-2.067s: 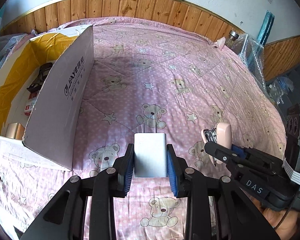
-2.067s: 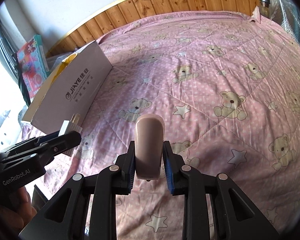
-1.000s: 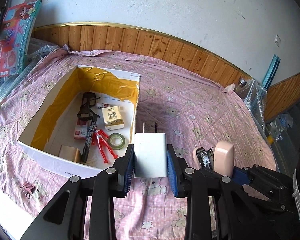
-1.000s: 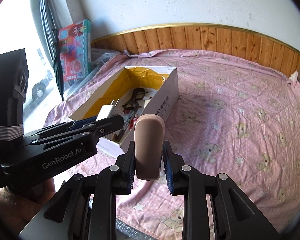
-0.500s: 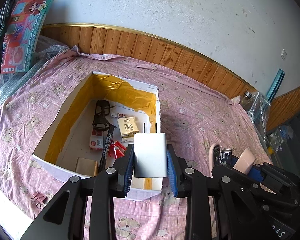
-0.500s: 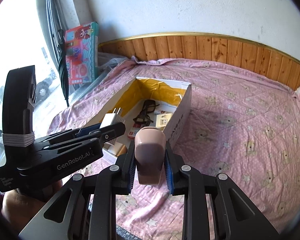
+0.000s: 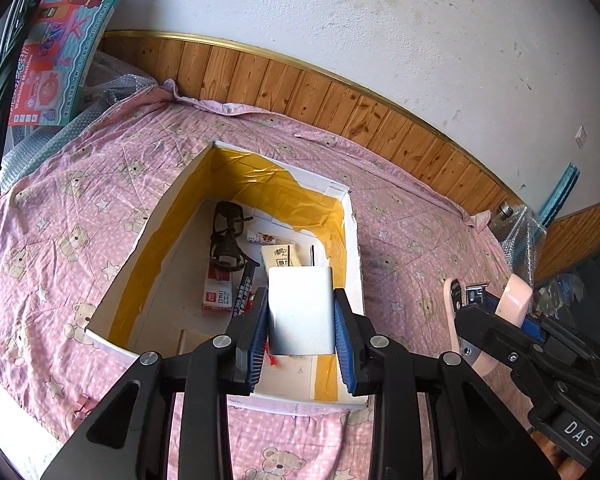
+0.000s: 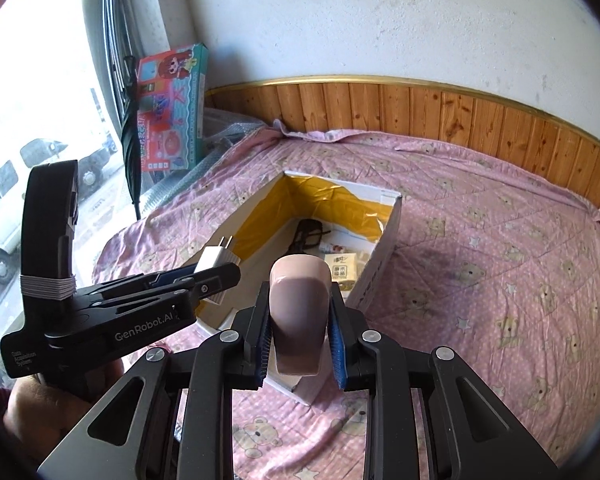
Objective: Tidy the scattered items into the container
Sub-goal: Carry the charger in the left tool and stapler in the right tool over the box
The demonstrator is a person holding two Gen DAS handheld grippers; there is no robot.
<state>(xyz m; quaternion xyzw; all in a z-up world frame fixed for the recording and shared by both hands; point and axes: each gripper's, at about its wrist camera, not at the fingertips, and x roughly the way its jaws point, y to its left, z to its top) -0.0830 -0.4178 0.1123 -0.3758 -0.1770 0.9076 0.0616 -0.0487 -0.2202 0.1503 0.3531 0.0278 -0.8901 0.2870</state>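
Left wrist view: gripped a white charger (image 7: 300,308) between the blue pads of the left gripper (image 7: 300,300), clamped tight, hung over the near right corner of the open cardboard box (image 7: 352,240). Inside, on the white floor between yellow-taped walls: black glasses (image 7: 226,236) toward the far end, a tissue pack (image 7: 280,256) just beyond the charger, a black marker (image 7: 244,288) touching a small red-and-white carton (image 7: 218,296), a brown block (image 7: 194,340) against the near wall. Box set on the pink bear quilt (image 7: 100,200), nearer the bed's left edge than its right. Off to the right, outside the box and above the quilt: right gripper (image 7: 484,320), clenched on a pink stapler (image 7: 512,296), with its metal underside seen only from here.

Right wrist view: caught the stapler end-on, smooth pink top only. Also caught the charger's prongs pointing up, a hand (image 8: 40,412) under the left gripper's handle, and a window (image 8: 4,200) with parked cars at left, none of it seen from the left wrist. Toy box (image 8: 172,108) at the bed's far left corner in both.

Against half a second before: charger carried further in over the box, box larger in frame, stapler closer to the box's right wall.
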